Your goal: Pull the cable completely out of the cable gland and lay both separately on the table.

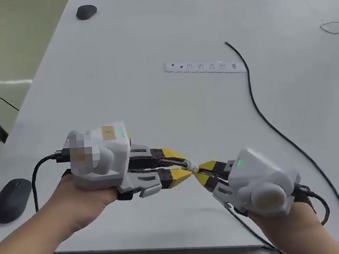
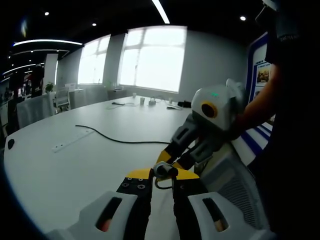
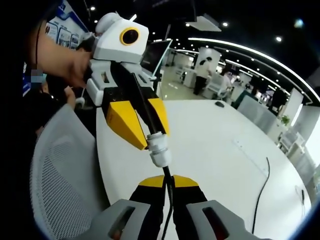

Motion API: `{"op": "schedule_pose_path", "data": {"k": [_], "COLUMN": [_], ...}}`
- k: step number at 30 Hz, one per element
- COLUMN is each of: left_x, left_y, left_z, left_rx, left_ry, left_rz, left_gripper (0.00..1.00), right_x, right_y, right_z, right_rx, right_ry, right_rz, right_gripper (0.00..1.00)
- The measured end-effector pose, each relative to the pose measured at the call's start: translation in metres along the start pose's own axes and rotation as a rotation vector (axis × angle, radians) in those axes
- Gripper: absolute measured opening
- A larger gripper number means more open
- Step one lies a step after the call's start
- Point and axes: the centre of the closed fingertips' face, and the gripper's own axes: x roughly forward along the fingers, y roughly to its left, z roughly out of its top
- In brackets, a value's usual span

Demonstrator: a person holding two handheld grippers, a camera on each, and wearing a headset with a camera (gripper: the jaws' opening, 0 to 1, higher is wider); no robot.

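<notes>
The left gripper (image 1: 185, 170) has its yellow-tipped jaws closed on a small white cable gland (image 3: 159, 147). In the left gripper view the cable gland (image 2: 165, 170) sits pinched right at the jaw tips. The right gripper (image 3: 167, 181) faces it tip to tip, its jaws clamped on the thin black cable (image 3: 167, 175) just below the gland. The cable runs into the gland's lower end, and a dark line appears to continue past it between the left jaws, so it looks not yet pulled out.

In the head view, the two grippers meet nose to nose above the near edge of the white counter (image 1: 156, 93), with the gland (image 1: 190, 166) at the junction and the right gripper (image 1: 204, 174) beside it. Gland and cable share one long axis along the line joining the two grippers. The pull therefore likely calls for drawing the hands straight apart along that line, with the right gripper nearer the cable and the left holding the gland.

Farther out on the counter lie a power strip (image 1: 203, 67), a loose black lead (image 1: 260, 110) and a computer mouse (image 1: 11, 200).
</notes>
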Motion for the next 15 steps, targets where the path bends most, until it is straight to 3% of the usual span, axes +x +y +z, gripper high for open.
{"op": "schedule_pose_path", "data": {"k": [9,15], "left_x": [-0.002,-0.003], "left_y": [0.000,0.002], "left_z": [0.008,0.006], "left_rx": [-0.007,-0.011], "left_ry": [-0.022,-0.020], "left_rz": [0.012,0.021], "left_gripper": [0.15,0.15], "right_x": [-0.003,-0.002], "right_y": [-0.006,-0.010], "right_z": [-0.020,-0.036], "right_rx": [0.047,0.082], "right_ry": [0.049,0.087], "right_rz": [-0.005,-0.008], "right_gripper": [0.00,0.00]}}
